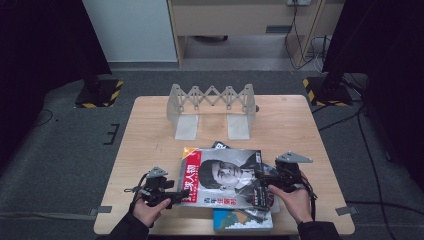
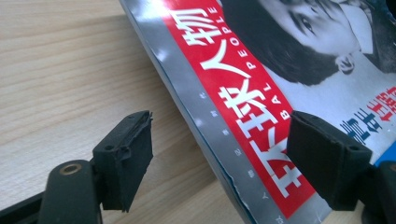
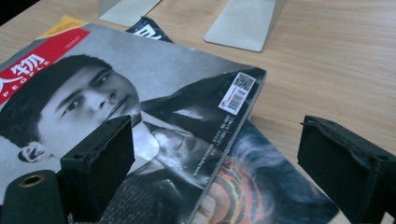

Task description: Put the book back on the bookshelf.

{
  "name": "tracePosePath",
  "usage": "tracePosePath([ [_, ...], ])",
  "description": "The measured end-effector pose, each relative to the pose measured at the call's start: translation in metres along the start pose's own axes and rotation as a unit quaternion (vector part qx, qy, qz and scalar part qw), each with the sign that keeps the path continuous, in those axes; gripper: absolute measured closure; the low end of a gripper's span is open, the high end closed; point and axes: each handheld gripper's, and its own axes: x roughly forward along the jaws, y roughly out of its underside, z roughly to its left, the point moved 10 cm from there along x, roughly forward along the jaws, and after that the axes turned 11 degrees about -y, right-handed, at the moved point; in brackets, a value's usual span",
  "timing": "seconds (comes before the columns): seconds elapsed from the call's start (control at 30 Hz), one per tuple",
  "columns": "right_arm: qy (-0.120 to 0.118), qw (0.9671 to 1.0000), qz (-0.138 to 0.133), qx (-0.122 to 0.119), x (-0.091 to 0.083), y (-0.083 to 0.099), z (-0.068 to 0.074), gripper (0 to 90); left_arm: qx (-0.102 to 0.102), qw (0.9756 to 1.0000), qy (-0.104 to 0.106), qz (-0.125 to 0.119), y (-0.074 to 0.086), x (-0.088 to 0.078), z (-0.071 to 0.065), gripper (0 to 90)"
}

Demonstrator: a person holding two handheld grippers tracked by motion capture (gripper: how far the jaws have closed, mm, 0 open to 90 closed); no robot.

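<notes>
Both grippers, left (image 2: 219, 154) & right (image 3: 215, 172), jaws apart, straddling top magazine's (image 1: 225, 175) opposite edges, no clamp.

Two hand-held grippers — left gripper (image 1: 176, 196), right gripper (image 1: 263, 181) — flank a magazine (image 1: 225, 176) on a wooden table (image 1: 145, 130), a folding rack (image 1: 212, 100) standing behind.
</notes>
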Motion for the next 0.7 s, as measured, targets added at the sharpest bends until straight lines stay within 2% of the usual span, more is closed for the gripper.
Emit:
tracePosePath([
  [0.13,-0.007,0.9999,0.01,-0.006,0.007,0.004,0.005,12.6,-0.001,0.9999,0.011,0.008,0.002,0.003,-0.004,21.7],
  [0.3,-0.027,0.9991,0.028,-0.013,0.019,0.011,0.016,16.5,-0.006,0.9996,0.026,0.014,0.005,0.004,-0.008,21.6],
  [0.43,-0.029,0.9989,0.032,-0.017,0.023,0.013,0.018,17.8,-0.011,0.999,0.038,0.021,0.007,0.006,-0.012,21.0],
  [0.57,-0.031,0.999,0.032,-0.005,0.025,0.016,0.016,19.6,-0.015,0.9983,0.049,0.027,0.009,0.007,-0.015,20.0],
  [0.7,-0.031,0.9988,0.036,-0.007,0.027,0.018,0.016,20.2,-0.018,0.9974,0.062,0.034,0.01,0.01,-0.019,18.8],
])
